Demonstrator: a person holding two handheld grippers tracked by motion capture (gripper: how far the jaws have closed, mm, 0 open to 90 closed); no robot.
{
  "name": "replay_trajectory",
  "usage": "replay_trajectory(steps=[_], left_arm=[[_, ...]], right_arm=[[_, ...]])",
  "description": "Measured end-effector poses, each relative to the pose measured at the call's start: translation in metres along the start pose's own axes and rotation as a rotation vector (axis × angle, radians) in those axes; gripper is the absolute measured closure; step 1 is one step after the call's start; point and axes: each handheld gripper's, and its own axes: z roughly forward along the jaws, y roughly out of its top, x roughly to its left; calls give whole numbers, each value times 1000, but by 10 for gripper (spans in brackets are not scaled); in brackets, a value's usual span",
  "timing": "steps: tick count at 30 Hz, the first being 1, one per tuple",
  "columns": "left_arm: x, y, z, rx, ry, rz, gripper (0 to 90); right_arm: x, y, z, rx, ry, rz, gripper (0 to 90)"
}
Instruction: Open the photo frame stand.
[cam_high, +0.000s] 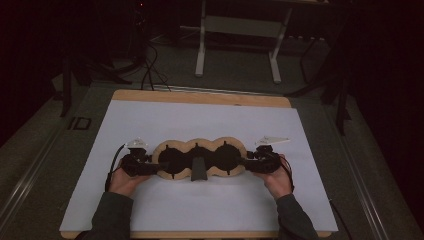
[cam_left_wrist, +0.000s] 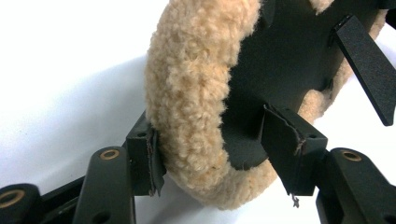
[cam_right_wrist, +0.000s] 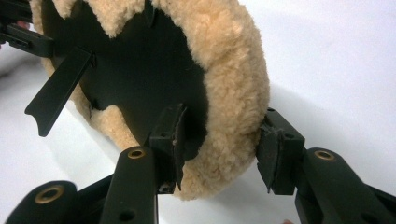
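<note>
Between the jaws of the left gripper: the left-end rim of the fleece-rimmed cover. The jaws are spread. The outer pad touches the fleece, while the inner pad stands over the black face, clear of the pile.

Right gripper: pinches the right-end rim of the cover, one pad on the black inner face and one sunk into the outer fleece.

Item: one three-lobed black cover with a tan fleece border, lying across the near middle of the white sheet between the two grippers. A loose black strap juts from its near edge.

Support: wooden table under the sheet. The person's left hand and right hand come in from the near side.

Hazards, as judged:
- Uneven hold. With only the right end clamped, a lift now would probably swing the left end down and twist the cover.
- Slip. The pile is soft and thick, so a pad that bites fleece alone may slide off under pull.
- Snag. The dangling strap could catch on a jaw or fold under when the cover moves.
- Sheet drag. Pulling sideways instead of up could rumple the white sheet.
</note>
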Motion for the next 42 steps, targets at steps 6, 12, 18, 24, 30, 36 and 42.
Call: replay_trajectory(steps=[6, 12, 18, 24, 30, 36, 42], left_arm=[[-5, 2, -3, -5, 16, 49, 464], [-10, 4, -3, -13, 33, 82, 481], [-14, 5, -4, -23, 58, 111, 487], [-19, 5, -3, -38, 91, 147, 493], [-23, 6, -3, -45, 109, 170, 505], [-27, 6, -4, -64, 131, 208, 524], [-28, 7, -5, -91, 134, 214, 536]], right_arm=[[-1, -1, 0, 6, -12, -5, 535], [-4, -3, 0, 12, -8, 9, 514], [-5, -1, 1, 9, -19, 6, 495], [-5, 0, 2, 6, -32, -1, 477], [-9, -3, 7, 5, -38, 24, 444], [-12, -2, 11, 3, -49, 32, 411], [-16, 3, 14, 3, -43, 47, 384]])
